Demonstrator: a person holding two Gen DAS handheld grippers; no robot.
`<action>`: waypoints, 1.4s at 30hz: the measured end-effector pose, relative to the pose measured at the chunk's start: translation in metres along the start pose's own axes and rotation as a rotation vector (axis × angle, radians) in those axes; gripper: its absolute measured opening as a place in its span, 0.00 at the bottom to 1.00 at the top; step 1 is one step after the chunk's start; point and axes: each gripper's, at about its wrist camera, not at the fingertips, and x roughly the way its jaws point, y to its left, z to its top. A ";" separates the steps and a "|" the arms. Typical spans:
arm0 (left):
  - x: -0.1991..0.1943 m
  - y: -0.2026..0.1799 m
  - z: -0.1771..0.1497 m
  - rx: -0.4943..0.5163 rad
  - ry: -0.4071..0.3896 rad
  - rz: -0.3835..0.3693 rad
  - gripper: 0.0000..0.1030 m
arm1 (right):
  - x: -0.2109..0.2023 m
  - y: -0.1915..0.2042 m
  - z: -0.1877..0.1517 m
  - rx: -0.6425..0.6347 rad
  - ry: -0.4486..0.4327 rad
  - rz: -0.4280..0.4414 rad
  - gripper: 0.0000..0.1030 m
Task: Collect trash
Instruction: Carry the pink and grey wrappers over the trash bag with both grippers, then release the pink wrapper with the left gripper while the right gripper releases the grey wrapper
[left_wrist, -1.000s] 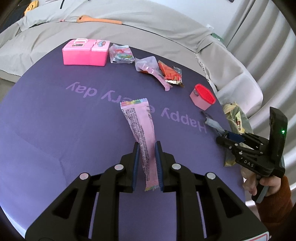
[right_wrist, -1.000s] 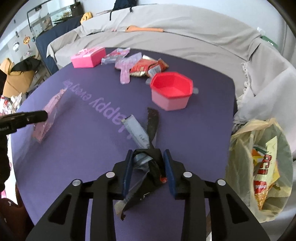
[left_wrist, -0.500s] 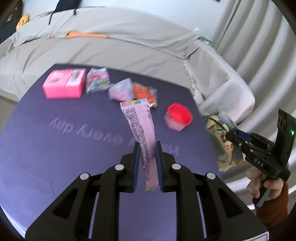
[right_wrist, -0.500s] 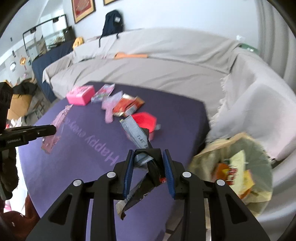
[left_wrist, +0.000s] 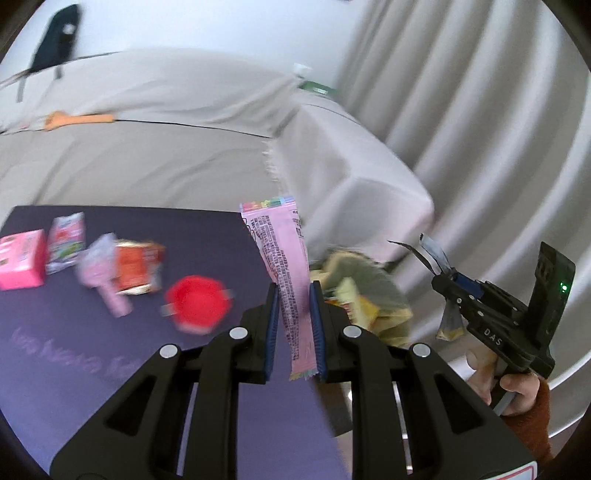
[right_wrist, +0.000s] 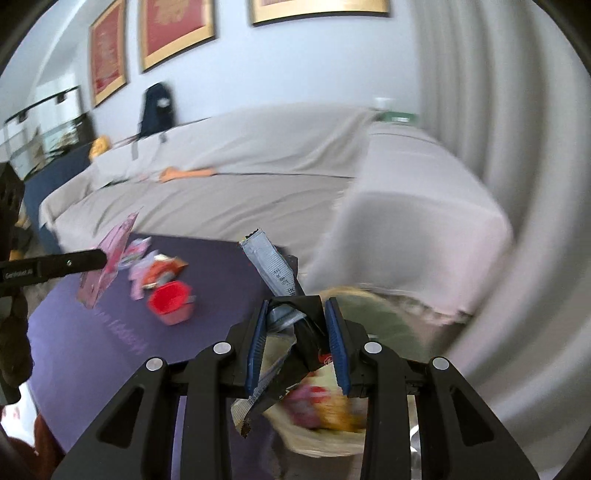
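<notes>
On the purple desk lie a pink box, loose wrappers and a red cup. The left gripper pinches a pink wrapper upright between its narrow fingers. The right gripper clamps grey and black wrappers, lower ends dangling above the yellowish trash bag beside the desk.

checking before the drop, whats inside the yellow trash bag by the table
Inside the yellow trash bag, a few crumpled yellow, red and pink wrappers show, blurred. The right tool and its grey and black wrappers cover part of the opening; the bottom is hidden.
</notes>
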 end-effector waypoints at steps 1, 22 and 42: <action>0.007 -0.007 0.001 0.004 0.009 -0.015 0.15 | -0.005 -0.015 -0.001 0.021 -0.006 -0.023 0.30; 0.193 -0.093 -0.045 0.077 0.314 -0.133 0.15 | 0.003 -0.102 -0.048 0.112 -0.007 -0.183 0.30; 0.153 -0.079 -0.054 0.174 0.197 0.100 0.36 | 0.034 -0.102 -0.059 0.157 0.026 -0.098 0.30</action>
